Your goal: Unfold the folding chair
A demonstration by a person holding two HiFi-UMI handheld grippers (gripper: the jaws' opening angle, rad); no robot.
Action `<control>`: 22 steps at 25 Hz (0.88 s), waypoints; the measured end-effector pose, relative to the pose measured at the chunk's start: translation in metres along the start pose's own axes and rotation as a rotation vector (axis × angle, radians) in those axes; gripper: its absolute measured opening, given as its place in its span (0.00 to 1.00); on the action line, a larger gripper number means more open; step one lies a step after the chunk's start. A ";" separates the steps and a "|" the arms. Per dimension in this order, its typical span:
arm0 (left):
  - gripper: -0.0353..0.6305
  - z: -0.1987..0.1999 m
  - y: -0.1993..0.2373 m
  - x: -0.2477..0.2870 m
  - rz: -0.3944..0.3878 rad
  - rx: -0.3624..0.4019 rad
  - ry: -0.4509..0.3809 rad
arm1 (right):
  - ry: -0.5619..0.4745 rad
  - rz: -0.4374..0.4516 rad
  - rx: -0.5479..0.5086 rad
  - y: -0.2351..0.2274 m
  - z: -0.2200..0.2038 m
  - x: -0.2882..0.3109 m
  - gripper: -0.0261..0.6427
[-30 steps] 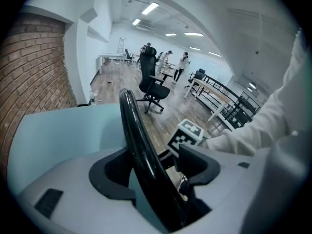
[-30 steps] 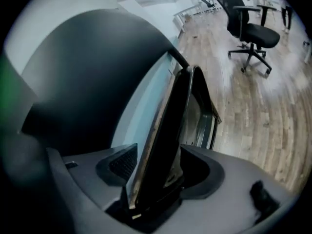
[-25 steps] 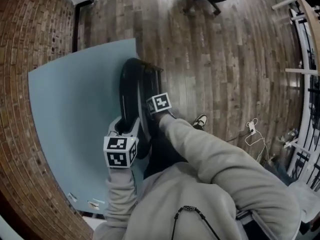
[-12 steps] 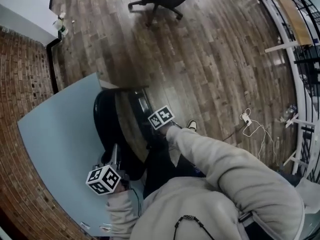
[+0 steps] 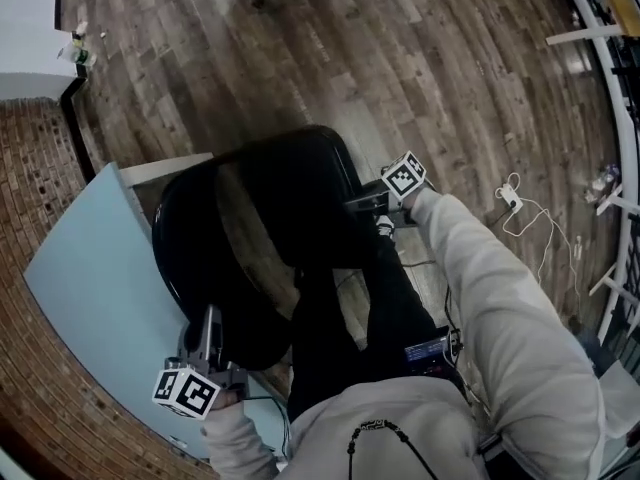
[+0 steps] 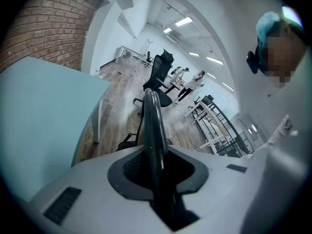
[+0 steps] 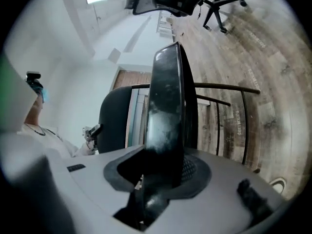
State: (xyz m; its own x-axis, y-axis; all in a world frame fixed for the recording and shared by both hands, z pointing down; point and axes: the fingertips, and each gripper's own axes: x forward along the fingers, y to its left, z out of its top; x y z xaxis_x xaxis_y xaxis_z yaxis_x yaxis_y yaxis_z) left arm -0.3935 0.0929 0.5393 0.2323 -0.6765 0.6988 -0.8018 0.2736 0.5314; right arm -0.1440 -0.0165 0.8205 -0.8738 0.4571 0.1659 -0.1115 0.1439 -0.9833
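Both claws are clamped on the folding chair. The left claw is closed narrow on the thin black rim of the backrest. The right claw grips the thicker, glossy edge of the seat at a wider set.

A second ago the two claws sat close together on a chair folded flat against the light-blue panel, and each has since tightened onto its part. Now they are well apart. The seat has swung out from the backrest towards the open wooden floor, and floorboards show through the gap between the two. The backrest remains on the panel side of the chair.

By this spread the chair looks mostly opened. What probably remains is bringing the seat fully down to its stop and settling the legs before letting go.
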 end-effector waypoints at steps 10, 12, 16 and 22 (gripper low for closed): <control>0.18 -0.045 -0.004 0.076 -0.057 -0.010 0.018 | -0.063 0.298 0.015 -0.155 -0.026 -0.105 0.25; 0.18 -0.055 -0.008 0.091 -0.061 -0.006 0.012 | -0.060 0.359 0.007 -0.175 -0.031 -0.120 0.25; 0.18 -0.069 0.018 0.106 -0.090 -0.033 -0.003 | -0.056 0.440 -0.003 -0.212 -0.038 -0.140 0.25; 0.20 -0.074 0.029 0.122 -0.300 -0.188 -0.017 | -0.091 0.534 -0.013 -0.244 -0.038 -0.150 0.26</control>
State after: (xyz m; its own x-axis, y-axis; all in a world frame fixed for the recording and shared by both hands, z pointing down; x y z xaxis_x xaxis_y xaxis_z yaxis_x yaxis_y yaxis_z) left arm -0.3475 0.0689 0.6760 0.4313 -0.7570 0.4908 -0.5834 0.1810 0.7918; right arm 0.0320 -0.0868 1.0389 -0.8448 0.3916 -0.3645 0.3650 -0.0763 -0.9279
